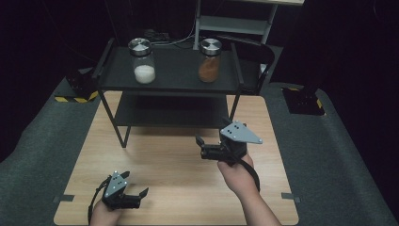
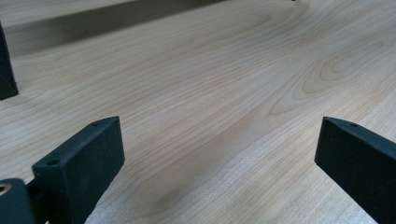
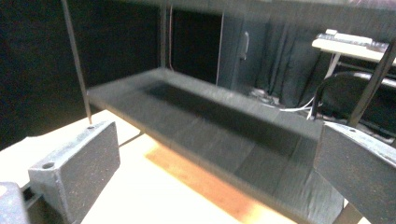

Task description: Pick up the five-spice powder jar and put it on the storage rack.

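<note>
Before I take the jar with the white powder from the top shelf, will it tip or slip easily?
The jar with white powder looks like clear glass, so probably slippery and breakable. It is taller than wide with a metal lid, yet the powder sits low, so it should stand fairly steady. Being under half full, it is likely light.

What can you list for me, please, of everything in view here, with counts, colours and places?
Jar of white powder: one, clear glass, silver lid, top shelf, left.
Jar of orange powder: one, clear glass, silver lid, top shelf, right.
Shelf rack: one, black, two tiers, far end of the board.
Wooden board: one, light wood, on the grey table.
Left gripper: one, black, near left edge, fingers apart.
Right gripper: one, black, centre-right, fingers apart, facing the lower shelf.
Hands: two, holding the grippers.
</note>
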`<state>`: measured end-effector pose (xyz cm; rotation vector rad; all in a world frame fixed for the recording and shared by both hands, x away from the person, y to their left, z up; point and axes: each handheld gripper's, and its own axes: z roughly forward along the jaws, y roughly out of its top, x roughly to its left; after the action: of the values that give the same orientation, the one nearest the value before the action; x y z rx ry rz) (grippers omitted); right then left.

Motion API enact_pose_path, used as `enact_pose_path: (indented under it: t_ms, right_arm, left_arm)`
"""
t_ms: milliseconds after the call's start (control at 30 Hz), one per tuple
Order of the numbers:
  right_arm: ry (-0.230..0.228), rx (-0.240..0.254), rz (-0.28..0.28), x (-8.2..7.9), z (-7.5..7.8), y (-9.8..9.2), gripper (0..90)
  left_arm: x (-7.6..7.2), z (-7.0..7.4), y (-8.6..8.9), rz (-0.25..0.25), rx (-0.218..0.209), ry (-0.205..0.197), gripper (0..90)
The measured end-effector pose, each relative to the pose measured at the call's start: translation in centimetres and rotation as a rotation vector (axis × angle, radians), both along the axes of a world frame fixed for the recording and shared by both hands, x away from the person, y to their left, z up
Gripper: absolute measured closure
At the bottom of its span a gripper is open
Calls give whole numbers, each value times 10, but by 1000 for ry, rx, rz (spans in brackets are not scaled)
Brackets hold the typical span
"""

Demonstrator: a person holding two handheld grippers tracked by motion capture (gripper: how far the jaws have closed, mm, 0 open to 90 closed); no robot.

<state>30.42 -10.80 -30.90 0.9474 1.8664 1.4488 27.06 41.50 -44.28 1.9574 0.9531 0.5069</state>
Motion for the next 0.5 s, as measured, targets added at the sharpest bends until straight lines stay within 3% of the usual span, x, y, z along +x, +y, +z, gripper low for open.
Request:
enact_pose_path:
  t_ms: [500]
  right_arm:
    - [105, -7, 0, -11, -55, -13, 1]
  left_arm:
    - [-1, 0, -2, 2, 6, 2, 17]
